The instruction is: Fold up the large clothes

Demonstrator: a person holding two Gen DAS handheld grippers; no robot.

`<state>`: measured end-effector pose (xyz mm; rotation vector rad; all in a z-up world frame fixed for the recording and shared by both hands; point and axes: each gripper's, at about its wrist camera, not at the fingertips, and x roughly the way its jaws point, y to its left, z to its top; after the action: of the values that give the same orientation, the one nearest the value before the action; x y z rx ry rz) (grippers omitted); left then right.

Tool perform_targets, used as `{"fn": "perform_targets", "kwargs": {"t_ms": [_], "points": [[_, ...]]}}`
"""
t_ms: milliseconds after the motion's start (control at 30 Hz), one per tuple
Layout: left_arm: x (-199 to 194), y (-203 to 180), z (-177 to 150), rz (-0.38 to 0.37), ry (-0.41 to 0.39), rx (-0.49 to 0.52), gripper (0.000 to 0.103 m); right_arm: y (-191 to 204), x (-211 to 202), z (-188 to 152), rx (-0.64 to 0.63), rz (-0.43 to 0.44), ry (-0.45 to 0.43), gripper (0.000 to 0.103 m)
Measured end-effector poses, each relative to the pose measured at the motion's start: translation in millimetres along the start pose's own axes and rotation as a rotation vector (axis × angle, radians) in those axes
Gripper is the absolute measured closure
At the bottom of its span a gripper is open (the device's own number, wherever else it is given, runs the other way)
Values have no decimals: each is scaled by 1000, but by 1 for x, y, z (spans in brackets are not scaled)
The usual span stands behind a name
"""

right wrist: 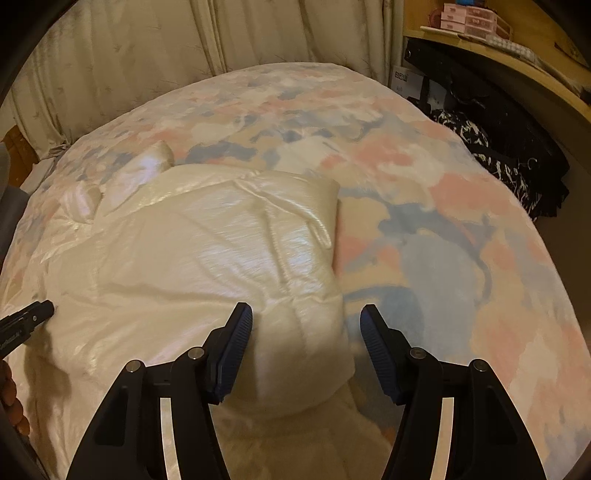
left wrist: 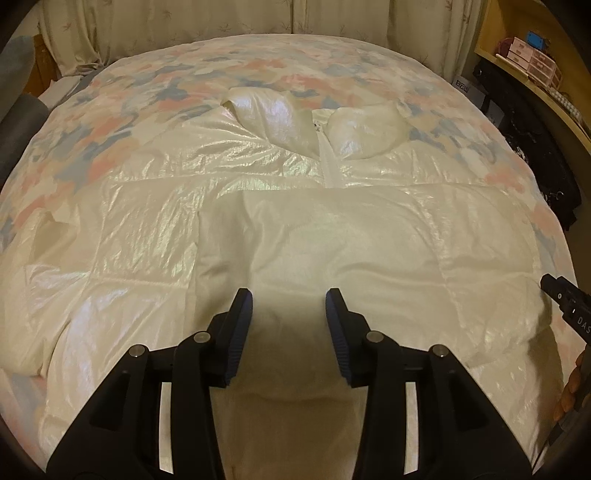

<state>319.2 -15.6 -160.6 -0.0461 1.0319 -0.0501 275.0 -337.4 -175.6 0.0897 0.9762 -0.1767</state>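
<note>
A large shiny cream puffer jacket lies spread on the bed, collar at the far end, white zipper down its middle, a panel folded over its lower middle. My left gripper is open and empty just above the folded panel. My right gripper is open and empty over the jacket's right edge. The jacket fills the left half of the right wrist view. The right gripper's tip shows at the left wrist view's right edge; the left gripper's tip shows at the right wrist view's left edge.
The bed has a floral pink, blue and cream cover. Cream curtains hang behind it. A wooden shelf with small pink boxes and dark clothes stand at the right of the bed.
</note>
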Motion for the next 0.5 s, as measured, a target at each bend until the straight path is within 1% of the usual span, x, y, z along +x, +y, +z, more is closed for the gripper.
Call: {"fn": "perform_targets", "kwargs": {"t_ms": [300,500], "points": [[-51,-5,-25,7,-25,22,65,28,-68,-19,-37,27,-44,40],[-93,-3,-52,15,-55,34,65,52,-118,-42,-63,41,-72,40]]}}
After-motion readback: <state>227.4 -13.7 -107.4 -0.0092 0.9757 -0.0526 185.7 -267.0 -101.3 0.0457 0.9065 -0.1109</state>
